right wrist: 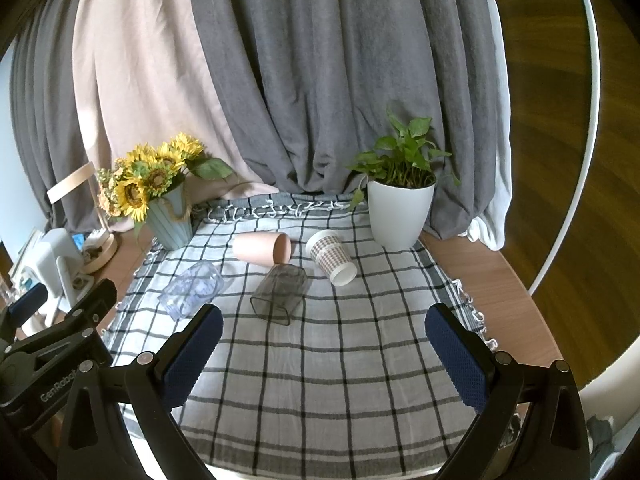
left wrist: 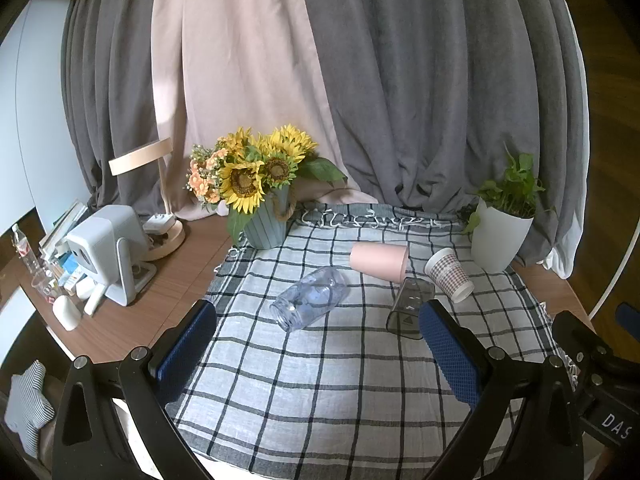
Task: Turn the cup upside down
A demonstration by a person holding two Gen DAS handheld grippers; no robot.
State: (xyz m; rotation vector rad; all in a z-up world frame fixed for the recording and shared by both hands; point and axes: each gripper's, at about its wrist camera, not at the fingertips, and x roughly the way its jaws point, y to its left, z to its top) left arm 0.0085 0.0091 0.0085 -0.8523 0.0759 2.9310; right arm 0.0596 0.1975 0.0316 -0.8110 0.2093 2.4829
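Note:
Several cups lie on their sides on a checked cloth [left wrist: 312, 392]. A clear bluish cup [left wrist: 310, 303] lies left of centre, a pink cup [left wrist: 379, 261] behind it, a smoky grey square cup [left wrist: 409, 308] and a checked paper cup [left wrist: 449, 275] to the right. They also show in the right wrist view: clear cup [right wrist: 191, 289], pink cup [right wrist: 262, 248], grey cup [right wrist: 280, 288], paper cup [right wrist: 332, 261]. My left gripper [left wrist: 318, 320] is open and empty, held short of the cups. My right gripper [right wrist: 324, 322] is open and empty, nearer than the grey cup.
A teal vase of sunflowers [left wrist: 266, 224] stands at the cloth's back left, a white potted plant [left wrist: 500, 236] at the back right. A lamp [left wrist: 160, 200], a white device [left wrist: 108, 248] and small clutter crowd the left of the wooden table [left wrist: 168, 292]. Curtains hang behind.

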